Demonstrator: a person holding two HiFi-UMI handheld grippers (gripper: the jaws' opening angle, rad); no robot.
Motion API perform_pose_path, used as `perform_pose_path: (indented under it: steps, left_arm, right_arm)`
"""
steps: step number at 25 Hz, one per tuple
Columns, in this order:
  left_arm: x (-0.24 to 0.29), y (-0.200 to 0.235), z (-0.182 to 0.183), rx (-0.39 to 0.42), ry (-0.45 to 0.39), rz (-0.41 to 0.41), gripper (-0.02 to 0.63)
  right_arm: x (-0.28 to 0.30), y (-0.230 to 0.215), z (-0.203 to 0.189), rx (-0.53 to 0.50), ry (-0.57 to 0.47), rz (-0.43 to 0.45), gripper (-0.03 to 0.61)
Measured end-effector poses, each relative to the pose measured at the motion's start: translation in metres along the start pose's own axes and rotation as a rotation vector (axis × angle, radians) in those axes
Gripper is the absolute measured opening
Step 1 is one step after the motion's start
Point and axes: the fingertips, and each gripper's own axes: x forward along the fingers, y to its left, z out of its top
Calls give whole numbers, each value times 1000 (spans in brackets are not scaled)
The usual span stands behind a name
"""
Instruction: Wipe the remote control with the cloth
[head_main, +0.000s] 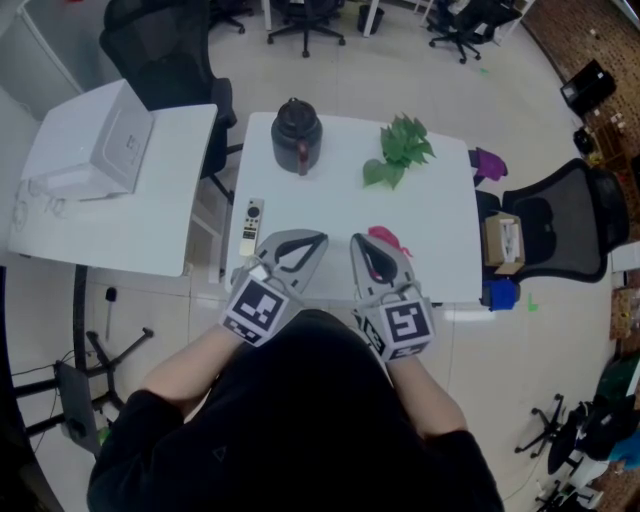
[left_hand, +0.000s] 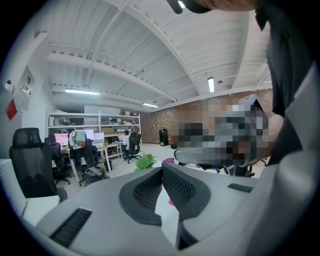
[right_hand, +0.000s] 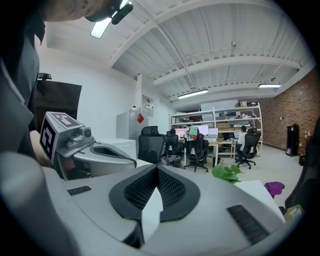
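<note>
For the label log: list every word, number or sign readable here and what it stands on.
No readable words or numbers.
Left marker cube, right marker cube: square code patterns, no letters.
Remote control: buttons too small to read.
Red wall sign: too blurred.

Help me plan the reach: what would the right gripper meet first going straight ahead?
Probably the kettle, which sits nearly in line with the right gripper. If the gripper is low enough, the table might come first; its height is unclear.

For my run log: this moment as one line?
left tool shut, empty | right tool shut, empty | remote control on table, untouched | cloth on table by right tool | wiping not started
</note>
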Motion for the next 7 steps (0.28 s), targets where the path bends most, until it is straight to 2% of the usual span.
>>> perform_pose_path:
  steps: [7]
  left_arm:
    - [0,1,-3,-1,12,3,2]
  right_arm:
    - [2,2,0,-8,3,15,9]
